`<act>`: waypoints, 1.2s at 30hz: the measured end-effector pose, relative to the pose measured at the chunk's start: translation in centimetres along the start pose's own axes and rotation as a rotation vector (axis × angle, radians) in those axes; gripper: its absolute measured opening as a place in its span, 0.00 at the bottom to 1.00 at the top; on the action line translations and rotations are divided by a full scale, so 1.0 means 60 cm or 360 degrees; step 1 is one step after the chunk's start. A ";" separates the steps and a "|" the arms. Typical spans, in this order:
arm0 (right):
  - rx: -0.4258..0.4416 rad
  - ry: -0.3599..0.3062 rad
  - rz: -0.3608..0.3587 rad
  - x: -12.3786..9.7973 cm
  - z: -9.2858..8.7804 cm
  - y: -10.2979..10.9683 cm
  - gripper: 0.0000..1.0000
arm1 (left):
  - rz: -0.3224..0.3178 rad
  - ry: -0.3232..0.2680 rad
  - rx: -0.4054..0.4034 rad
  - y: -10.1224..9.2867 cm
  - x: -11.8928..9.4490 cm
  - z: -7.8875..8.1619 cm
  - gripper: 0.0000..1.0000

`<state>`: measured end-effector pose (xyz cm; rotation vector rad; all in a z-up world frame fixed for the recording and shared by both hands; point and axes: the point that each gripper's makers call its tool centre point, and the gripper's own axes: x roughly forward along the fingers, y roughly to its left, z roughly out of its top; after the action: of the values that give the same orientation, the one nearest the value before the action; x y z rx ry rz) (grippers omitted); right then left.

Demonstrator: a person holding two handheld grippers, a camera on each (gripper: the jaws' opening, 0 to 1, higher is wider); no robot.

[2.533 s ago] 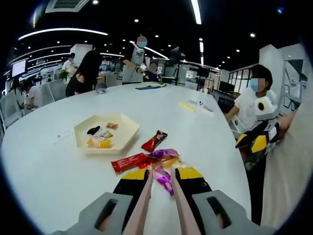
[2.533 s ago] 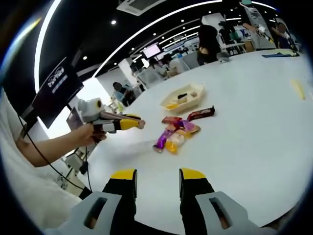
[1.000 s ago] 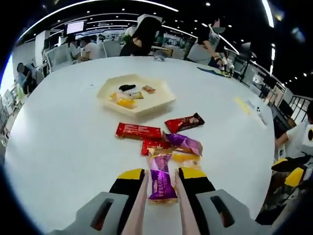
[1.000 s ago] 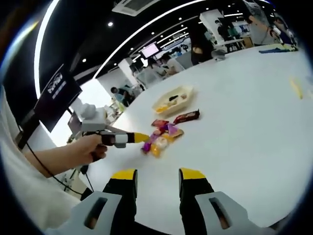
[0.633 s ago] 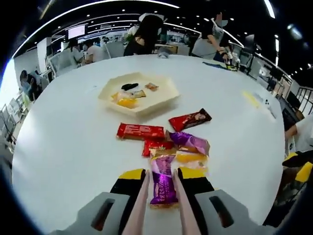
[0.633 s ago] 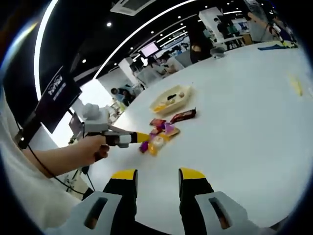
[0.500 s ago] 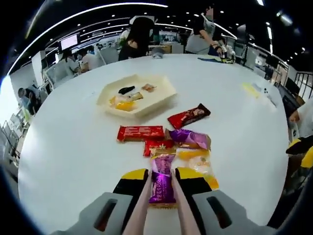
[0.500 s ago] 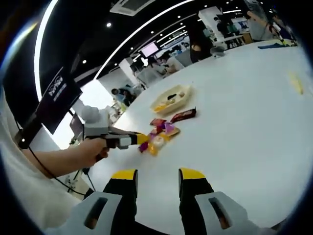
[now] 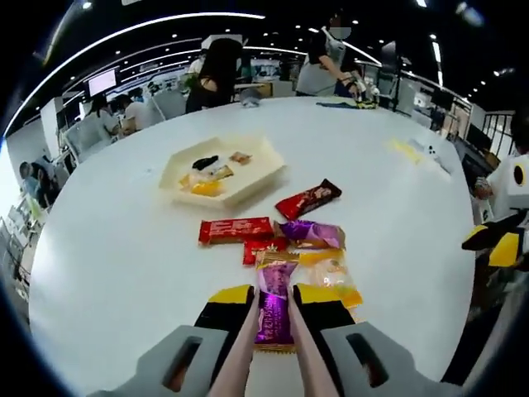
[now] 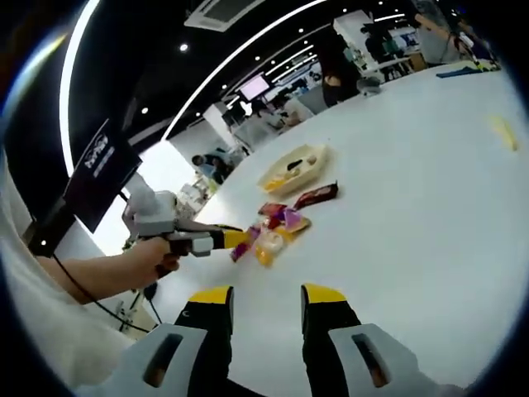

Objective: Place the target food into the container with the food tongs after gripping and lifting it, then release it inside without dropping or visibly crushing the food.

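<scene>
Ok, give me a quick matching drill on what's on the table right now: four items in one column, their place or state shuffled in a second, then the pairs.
Items:
1. purple packet
2. cream tray
3. long red bar
4. right gripper

Places or states:
A. lying flat on the white table, between the tray and the snack pile
B. open, holding nothing
C. clamped between the left gripper's tongs
D. holding a few small snacks, farther away than the pile

Pairs: 1-C, 2-D, 3-A, 4-B
</scene>
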<state>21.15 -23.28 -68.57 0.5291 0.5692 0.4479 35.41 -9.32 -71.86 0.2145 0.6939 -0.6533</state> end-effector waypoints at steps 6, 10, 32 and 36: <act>-0.0028 0.0027 0.0048 0.019 -0.002 0.019 0.31 | -0.0034 -0.0076 0.0041 0.005 -0.026 0.016 0.15; -0.0048 0.0032 0.0069 0.023 -0.002 0.030 0.31 | -0.0077 -0.0126 -0.0038 0.004 -0.038 0.028 0.15; -0.0076 0.0071 0.0122 0.038 0.002 0.050 0.31 | -0.0192 -0.0369 -0.0445 0.011 -0.090 0.111 0.18; -0.0110 0.0093 0.0144 0.041 -0.003 0.057 0.31 | -0.0225 -0.0392 -0.0480 0.012 -0.096 0.113 0.18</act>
<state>22.06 -19.27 -67.69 0.4784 0.5855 0.5685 36.08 -8.62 -62.99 -0.1926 0.5641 -0.6870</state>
